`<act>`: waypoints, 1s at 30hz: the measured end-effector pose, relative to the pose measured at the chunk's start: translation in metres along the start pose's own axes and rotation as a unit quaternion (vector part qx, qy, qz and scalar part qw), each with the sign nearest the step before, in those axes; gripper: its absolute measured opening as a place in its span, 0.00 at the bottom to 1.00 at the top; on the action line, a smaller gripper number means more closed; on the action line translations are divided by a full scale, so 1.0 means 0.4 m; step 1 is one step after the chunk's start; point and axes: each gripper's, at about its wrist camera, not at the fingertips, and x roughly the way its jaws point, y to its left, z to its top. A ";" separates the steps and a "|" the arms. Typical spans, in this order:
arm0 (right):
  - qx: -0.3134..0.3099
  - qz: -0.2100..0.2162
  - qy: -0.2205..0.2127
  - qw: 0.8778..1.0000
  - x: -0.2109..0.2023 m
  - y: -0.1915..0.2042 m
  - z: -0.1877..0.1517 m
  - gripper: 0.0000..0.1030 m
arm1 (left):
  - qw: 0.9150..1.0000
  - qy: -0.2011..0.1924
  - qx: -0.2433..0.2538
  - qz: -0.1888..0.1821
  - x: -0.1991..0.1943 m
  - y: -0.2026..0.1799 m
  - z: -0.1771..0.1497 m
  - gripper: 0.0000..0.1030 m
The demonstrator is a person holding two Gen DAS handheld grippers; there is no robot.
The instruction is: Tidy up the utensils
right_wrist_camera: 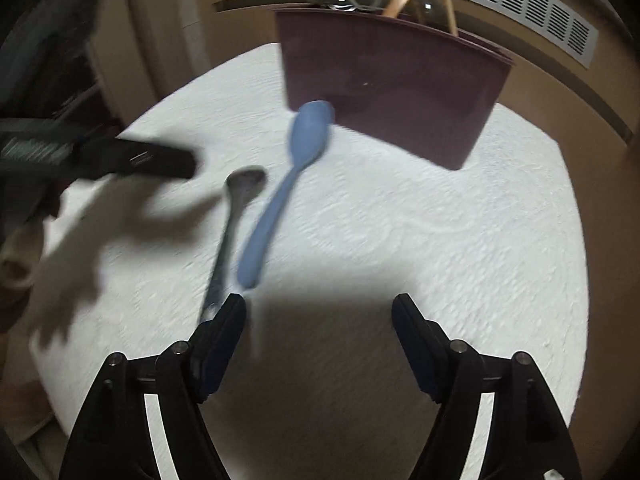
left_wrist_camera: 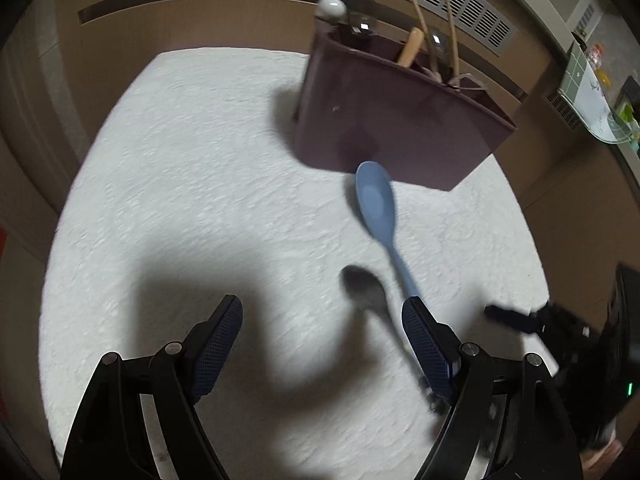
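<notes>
Both the left gripper (left_wrist_camera: pixel 322 320) and right gripper (right_wrist_camera: pixel 320 316) hover with jaws apart, holding nothing. Just ahead on the white table (left_wrist_camera: pixel 200 180) lie a metal spoon (right_wrist_camera: pixel 236 208), likely stiff and slippery, and a blue spoon (right_wrist_camera: pixel 280 192), probably light plastic; their handles look best to pinch. Beyond stands the maroon utensil holder (left_wrist_camera: pixel 400 128).

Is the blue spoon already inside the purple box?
No, the blue spoon lies flat on the white cloth, its bowl just in front of the purple box.
</notes>
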 end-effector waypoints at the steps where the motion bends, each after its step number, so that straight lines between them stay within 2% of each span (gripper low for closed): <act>1: 0.006 0.001 -0.004 1.000 -0.003 0.008 0.005 0.71 | 1.000 0.000 0.005 -0.003 0.011 -0.021 0.015 0.80; 4: 0.024 -0.038 -0.025 0.999 -0.040 -0.013 -0.027 0.81 | 1.000 -0.004 0.002 -0.011 0.043 -0.063 0.053 0.80; 6: 0.034 -0.068 -0.034 0.997 -0.057 -0.035 -0.041 0.85 | 1.000 0.001 -0.002 -0.013 0.073 -0.086 0.077 0.75; 9: 0.048 -0.099 -0.034 0.993 -0.068 -0.057 -0.073 0.87 | 0.999 0.007 0.000 0.039 0.137 -0.121 0.111 0.66; 11: 0.058 -0.108 -0.032 0.992 -0.073 -0.064 -0.082 0.87 | 0.998 0.001 0.005 0.068 0.161 -0.139 0.121 0.65; 13: 0.063 -0.113 -0.037 0.991 -0.083 -0.064 -0.088 0.87 | 0.995 -0.011 0.023 0.095 0.172 -0.165 0.130 0.59; 17: 0.061 -0.111 -0.039 0.991 -0.098 -0.064 -0.079 0.88 | 0.992 -0.017 0.041 0.117 0.181 -0.186 0.135 0.33; 22: 0.067 -0.108 -0.038 0.991 -0.069 -0.061 -0.079 0.88 | 0.992 -0.036 0.056 0.104 0.140 -0.185 0.119 0.33; 27: 0.063 -0.121 -0.009 0.991 -0.046 -0.064 -0.070 0.91 | 0.995 -0.070 0.059 0.028 0.004 -0.141 0.070 0.33; 30: 0.060 -0.119 -0.010 0.991 -0.045 -0.056 -0.058 0.92 | 0.994 -0.093 0.056 0.011 -0.095 -0.086 0.029 0.33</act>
